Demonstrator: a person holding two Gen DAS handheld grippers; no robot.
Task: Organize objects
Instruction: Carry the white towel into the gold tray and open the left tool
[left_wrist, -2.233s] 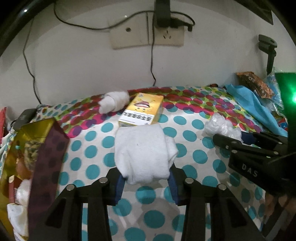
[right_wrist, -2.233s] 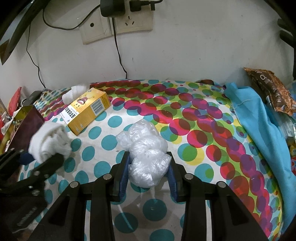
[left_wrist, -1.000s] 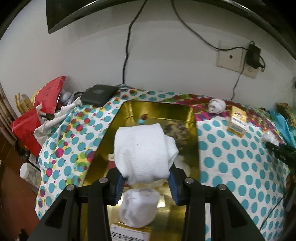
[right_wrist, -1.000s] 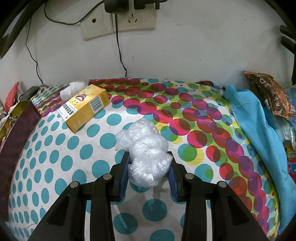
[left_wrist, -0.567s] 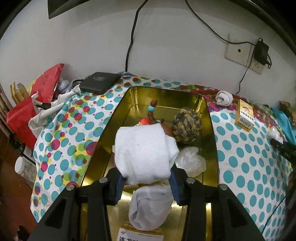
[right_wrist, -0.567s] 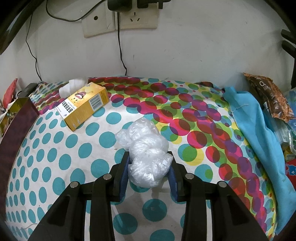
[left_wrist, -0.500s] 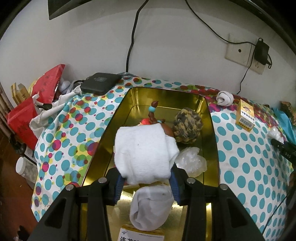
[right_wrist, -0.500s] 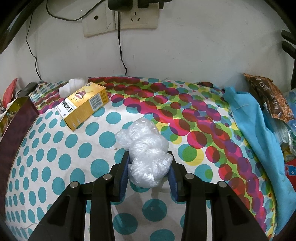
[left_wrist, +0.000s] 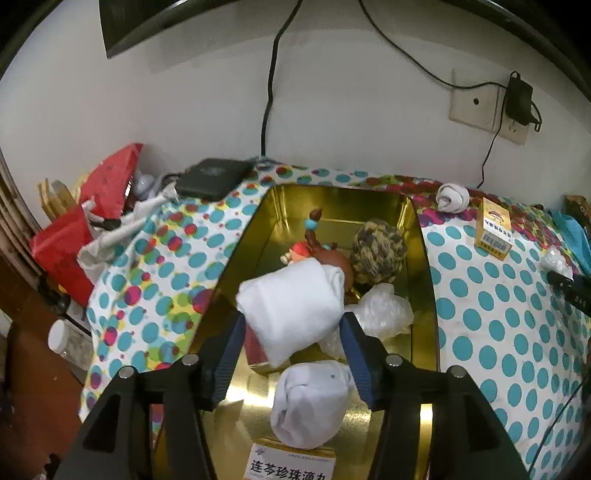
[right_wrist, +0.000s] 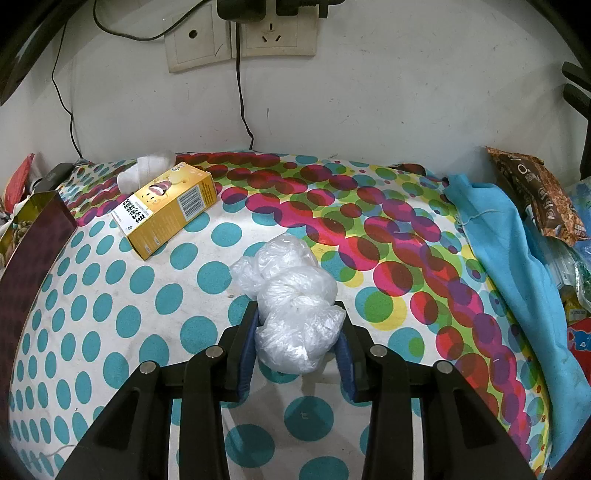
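Left jaws just opening, white roll (left_wrist: 291, 306) tilted between, right jaws gripping plastic bag (right_wrist: 295, 317)

A rolled white sock (left_wrist: 291, 306) hangs tilted above the open gold tin (left_wrist: 424, 258), its fold leaning to the left between the left gripper (left_wrist: 293, 332) pads, whose jaws have just been opening. Below it in the tin lie a second white sock roll (left_wrist: 310, 402), a crumpled clear plastic bag (left_wrist: 384, 310), a knitted brown-and-cream ball (left_wrist: 378, 251), a small red-and-brown figurine (left_wrist: 314, 247) and a white-labelled box (left_wrist: 291, 461) at the near end. On the dotted table (right_wrist: 147, 295) a twisted clear plastic bag (right_wrist: 295, 306) sits pinched in the right gripper (right_wrist: 299, 343). Farther back a yellow carton (right_wrist: 166, 210) lies flat, with another white sock bundle (right_wrist: 146, 168) just behind it.
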